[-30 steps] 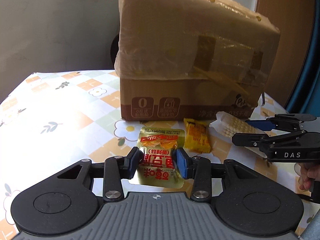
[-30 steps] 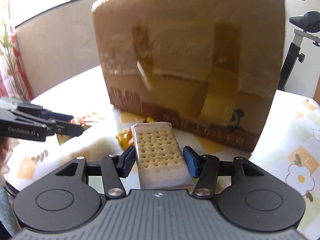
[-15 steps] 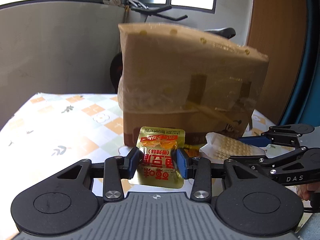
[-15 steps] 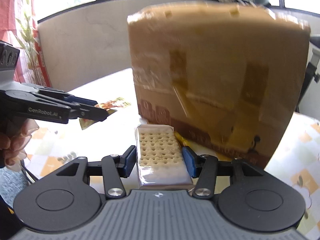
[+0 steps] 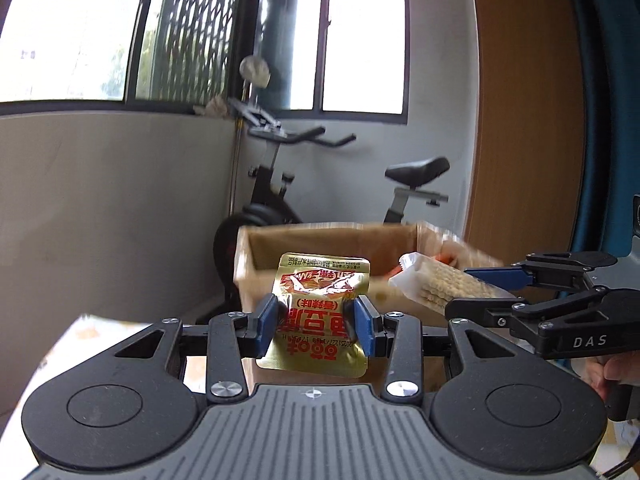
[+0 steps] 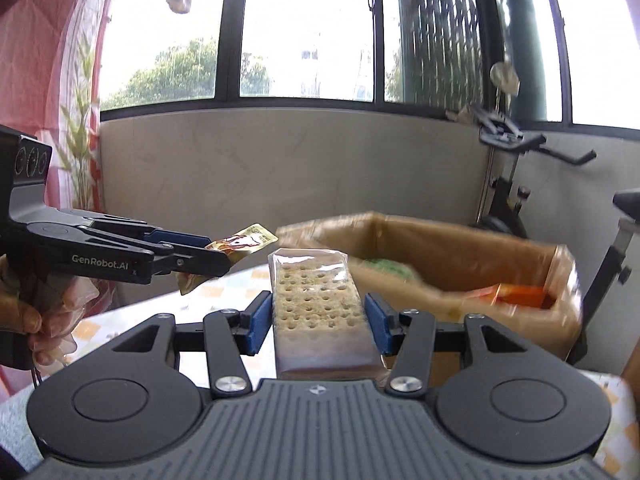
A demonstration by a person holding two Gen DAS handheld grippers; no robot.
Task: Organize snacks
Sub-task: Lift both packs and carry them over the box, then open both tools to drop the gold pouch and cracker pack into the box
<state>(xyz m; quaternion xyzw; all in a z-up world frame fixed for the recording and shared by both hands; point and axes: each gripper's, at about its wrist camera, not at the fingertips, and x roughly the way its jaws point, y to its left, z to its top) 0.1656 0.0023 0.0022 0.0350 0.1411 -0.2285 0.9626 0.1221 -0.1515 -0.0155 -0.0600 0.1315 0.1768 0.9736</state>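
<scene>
Here the left claw (image 5: pixel 316 326) is clamped on a gold snack packet (image 5: pixel 320 312), held in the air in front of an open cardboard box (image 5: pixel 256 252) that stands on the bench (image 6: pixel 224 292). The right claw (image 6: pixel 318 322) pinches a clear-wrapped pack of crackers (image 6: pixel 316 300) by its long sides, level with the box's near rim. Inside the box, at its far right corner, lies something orange (image 6: pixel 520 294), probably another snack, though it is blurred. An exercise bike (image 5: pixel 280 196) stands behind the box.
</scene>
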